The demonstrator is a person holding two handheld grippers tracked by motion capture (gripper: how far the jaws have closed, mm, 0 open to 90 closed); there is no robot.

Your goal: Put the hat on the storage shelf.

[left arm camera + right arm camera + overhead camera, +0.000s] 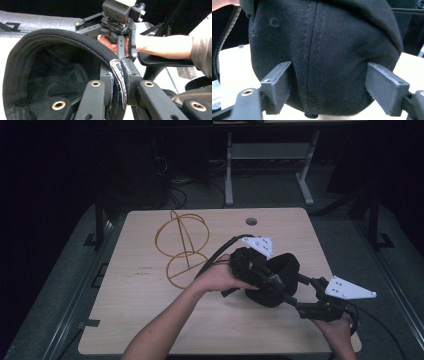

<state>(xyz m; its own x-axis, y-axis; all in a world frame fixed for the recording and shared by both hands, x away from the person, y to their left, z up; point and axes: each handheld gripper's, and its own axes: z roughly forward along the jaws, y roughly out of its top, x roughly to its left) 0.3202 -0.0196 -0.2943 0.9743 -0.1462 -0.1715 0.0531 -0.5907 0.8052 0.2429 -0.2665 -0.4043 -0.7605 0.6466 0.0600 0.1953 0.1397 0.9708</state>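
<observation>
The left tongs (119, 82) are clamped on the rim of a black woven-fabric cap (60, 70), the two jaws pinching the stitched edge where a frayed pale seam is seen; this grip is judged to hold the cap's opening steady and turned toward the hand, so that the hollow lining can be reached. The right tongs (329, 87) are set wide apart on either side of the cap's rounded crown (324, 57), each jaw lying against or just beside the cloth; whether the cloth is actually pressed cannot be told, so the crown is taken to be cradled rather than pinched. In the high view the cap (280, 280) is seen held between the two tongs, just above the right half of the pale wooden tabletop (150, 320), with the left tongs (262, 277) brought in from the cap's left and the right tongs (295, 297) from its near right. The two-sided hold is judged to keep the soft cap in shape while it is carried or turned. Well apart, on the left half of the tabletop, a stand of thin golden wire hoops (181, 247) is placed upright; the cap is possibly meant for it, since its rounded frame suits a crown.
</observation>
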